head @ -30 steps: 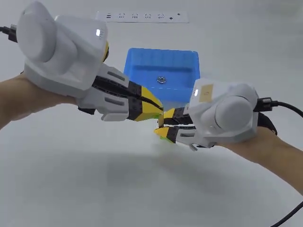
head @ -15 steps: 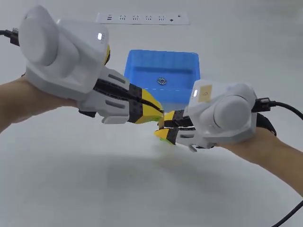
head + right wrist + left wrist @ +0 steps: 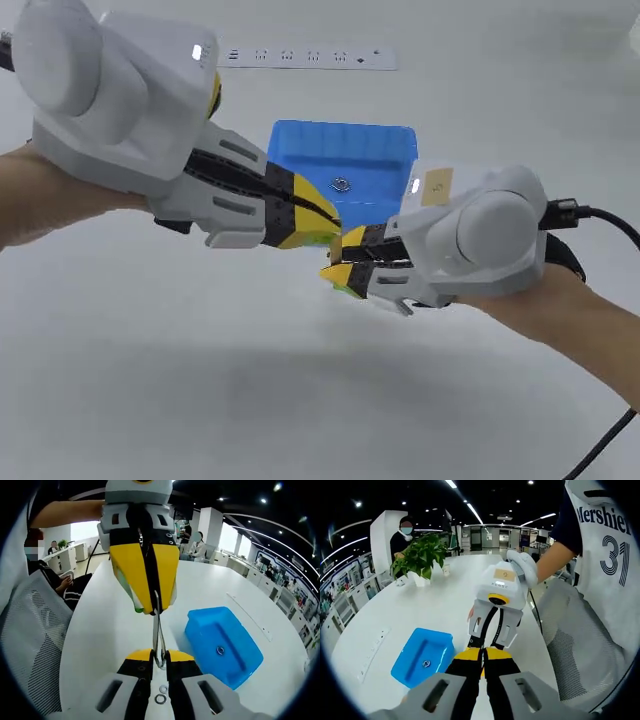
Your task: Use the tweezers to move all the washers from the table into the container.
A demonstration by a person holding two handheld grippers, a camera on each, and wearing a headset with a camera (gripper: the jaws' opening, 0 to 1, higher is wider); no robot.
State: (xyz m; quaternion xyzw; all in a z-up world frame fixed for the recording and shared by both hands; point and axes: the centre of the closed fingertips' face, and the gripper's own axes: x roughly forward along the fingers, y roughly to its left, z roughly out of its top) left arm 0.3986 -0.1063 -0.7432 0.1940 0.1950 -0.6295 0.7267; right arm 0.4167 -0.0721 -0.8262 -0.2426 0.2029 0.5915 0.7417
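At left gripper [image 3: 149, 610], tweezers [image 3: 158, 635] end unclear

Thin silver metal tweezers [image 3: 158, 630] are clamped at one end in the right claw [image 3: 159, 656]. Their other end reaches the closed tips of the left claw [image 3: 150, 609], and whether those grip it cannot be told. Two small silver ring washers [image 3: 163, 688] lie just beside each other on the white bench [image 3: 100, 630]. A third washer [image 3: 341, 184] lies flat inside the open blue rectangular plastic container [image 3: 385, 145].
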